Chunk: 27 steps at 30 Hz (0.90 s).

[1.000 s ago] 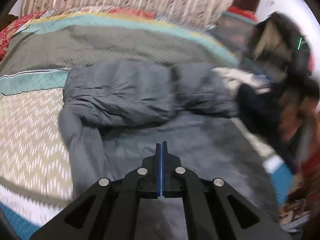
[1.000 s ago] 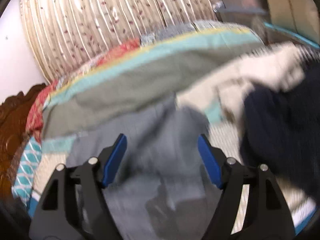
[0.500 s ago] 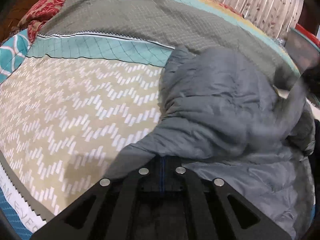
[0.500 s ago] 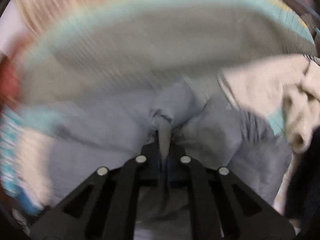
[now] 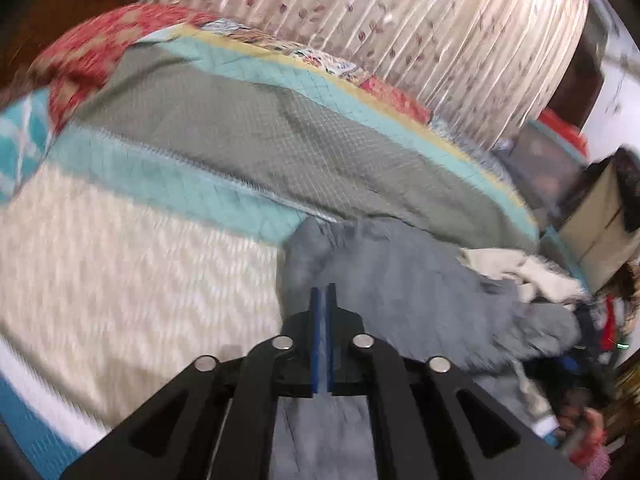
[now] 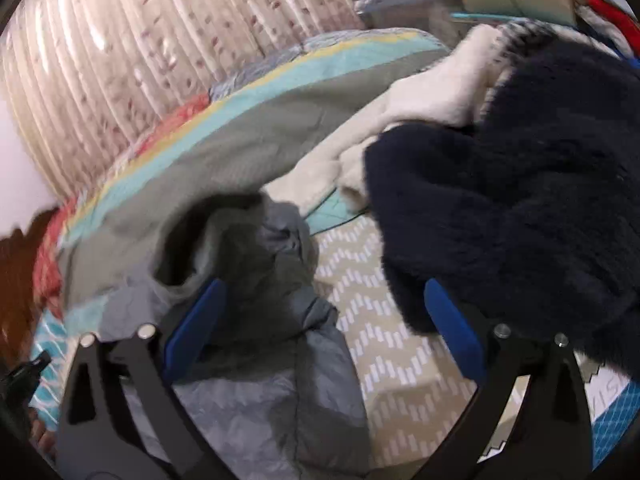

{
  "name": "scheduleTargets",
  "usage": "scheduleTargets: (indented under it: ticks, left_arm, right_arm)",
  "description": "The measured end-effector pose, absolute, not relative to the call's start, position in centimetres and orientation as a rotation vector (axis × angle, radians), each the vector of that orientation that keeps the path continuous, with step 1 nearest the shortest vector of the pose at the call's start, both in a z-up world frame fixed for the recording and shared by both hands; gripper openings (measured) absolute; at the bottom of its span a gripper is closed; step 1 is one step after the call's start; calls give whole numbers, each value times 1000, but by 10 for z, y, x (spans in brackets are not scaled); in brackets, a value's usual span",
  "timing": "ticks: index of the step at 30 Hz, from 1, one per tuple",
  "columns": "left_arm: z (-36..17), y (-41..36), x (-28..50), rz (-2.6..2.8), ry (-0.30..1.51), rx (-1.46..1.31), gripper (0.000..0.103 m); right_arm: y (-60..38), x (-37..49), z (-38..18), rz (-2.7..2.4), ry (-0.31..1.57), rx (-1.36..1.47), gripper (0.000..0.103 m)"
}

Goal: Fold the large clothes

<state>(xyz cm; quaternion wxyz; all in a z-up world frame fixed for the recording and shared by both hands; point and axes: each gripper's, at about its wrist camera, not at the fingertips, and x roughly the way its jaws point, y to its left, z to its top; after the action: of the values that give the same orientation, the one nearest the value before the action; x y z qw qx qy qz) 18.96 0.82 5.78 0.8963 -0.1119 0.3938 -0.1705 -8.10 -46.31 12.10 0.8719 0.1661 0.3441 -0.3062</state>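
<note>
A grey padded jacket (image 5: 420, 288) lies crumpled on the patterned bedspread (image 5: 120, 280). In the left wrist view my left gripper (image 5: 323, 292) has its blue pads pressed together just above the jacket's near edge; nothing shows between them. In the right wrist view the jacket (image 6: 272, 300) lies bunched with its hood opening up. My right gripper (image 6: 324, 308) is open wide over it and holds nothing.
A dark navy fleece garment (image 6: 520, 208) and a cream one (image 6: 420, 96) are piled at the right of the bed. A quilted bundle in clear plastic (image 5: 400, 12) stands behind the bed. A cardboard box (image 5: 600, 224) and clutter sit at the right.
My right gripper was shut on the grey jacket half a second ago and now stands open over it. My left gripper has lifted and its view has swung up toward the headboard end.
</note>
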Motion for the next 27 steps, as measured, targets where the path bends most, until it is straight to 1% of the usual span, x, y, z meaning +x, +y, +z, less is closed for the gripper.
scheduleTargets:
  ticks: [1,2,4,6,7,8,9,10,12,14,15,18,20,21,22,23,24,26,27]
  left_arm:
    - [52,-4,215,-380,857,-214,37]
    - [44,-12,233,-388,894,-207,38]
    - [14,-34,274,-405,1015,-222,39]
    - [-22,-55,295,-415,1137,-229,39]
    - [-37,-65,298,-390,1165,-214,39]
    - [-43,-73,299,-373,1162,-197,36]
    - [-47,-81,296,-348,1131,-161,27]
    - [-47,-86,293,-333,1102,-136,24]
    - [-39,-84,287,-299,1024,-125,23]
    - [-18,-61,282,-261,924,-191,23]
    - [-6,-48,280,-242,882,-237,23]
    - [16,-5,273,-130,762,-351,23]
    - [12,2,277,-122,782,-373,23]
    - [9,-1,279,-133,801,-361,23]
    - [6,-6,279,-137,814,-336,23]
    - [4,-10,278,-141,817,-317,23]
    - [2,-16,273,-154,819,-296,23]
    - [-2,-20,268,-162,815,-292,23]
    - [-4,-21,265,-162,817,-297,23]
  right_arm:
    - [-459,-72,124,-624,726,325,97]
    - [-457,-58,124,-607,752,294,97]
    - [-459,-39,111,-578,802,297,97]
    - [-462,-17,98,-533,857,329,96]
    - [-464,-5,89,-491,912,350,81]
    - [-463,2,89,-443,928,367,67]
    - [-460,6,92,-403,912,373,45]
    - [-457,6,97,-406,879,352,42]
    - [-454,7,111,-416,827,315,40]
    - [-452,8,128,-357,756,338,32]
    - [-449,10,133,-338,734,333,31]
    - [-440,20,148,-345,678,278,31]
    - [-444,14,150,-372,660,316,39]
    - [-442,15,149,-365,660,340,48]
    - [-436,17,145,-357,668,352,61]
    - [-429,18,139,-363,694,339,70]
    - [-424,20,133,-372,722,320,84]
    - [-415,20,118,-379,774,282,85]
    - [-411,23,103,-414,835,245,85]
